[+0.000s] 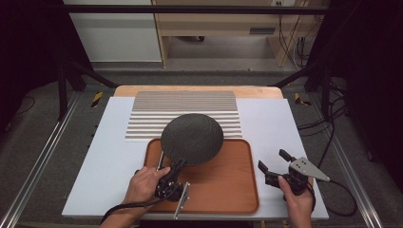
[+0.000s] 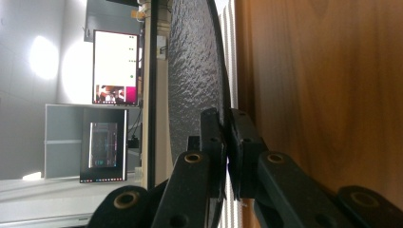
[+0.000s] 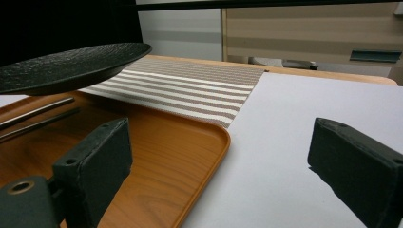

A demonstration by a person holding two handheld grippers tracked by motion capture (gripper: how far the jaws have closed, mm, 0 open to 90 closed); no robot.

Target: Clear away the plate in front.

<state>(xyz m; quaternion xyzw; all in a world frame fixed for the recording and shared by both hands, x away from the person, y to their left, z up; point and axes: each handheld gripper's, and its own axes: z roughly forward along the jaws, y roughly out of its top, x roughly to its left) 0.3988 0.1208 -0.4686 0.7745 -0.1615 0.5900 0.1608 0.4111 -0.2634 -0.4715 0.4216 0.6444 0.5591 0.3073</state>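
Left gripper (image 1: 177, 167) jaws clamped on black plate (image 1: 192, 138) rim, plate above wooden tray (image 1: 223, 190), right gripper (image 1: 275, 165) jaws apart

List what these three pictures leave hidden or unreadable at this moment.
- High view: the black plate, held at its rim by the left gripper, hides part of the wooden tray and most of two thin metal rods; what they are is unclear.
- Left gripper view: the monitor text is too small.
- Right gripper view: the picture's left edge cuts off the plate.
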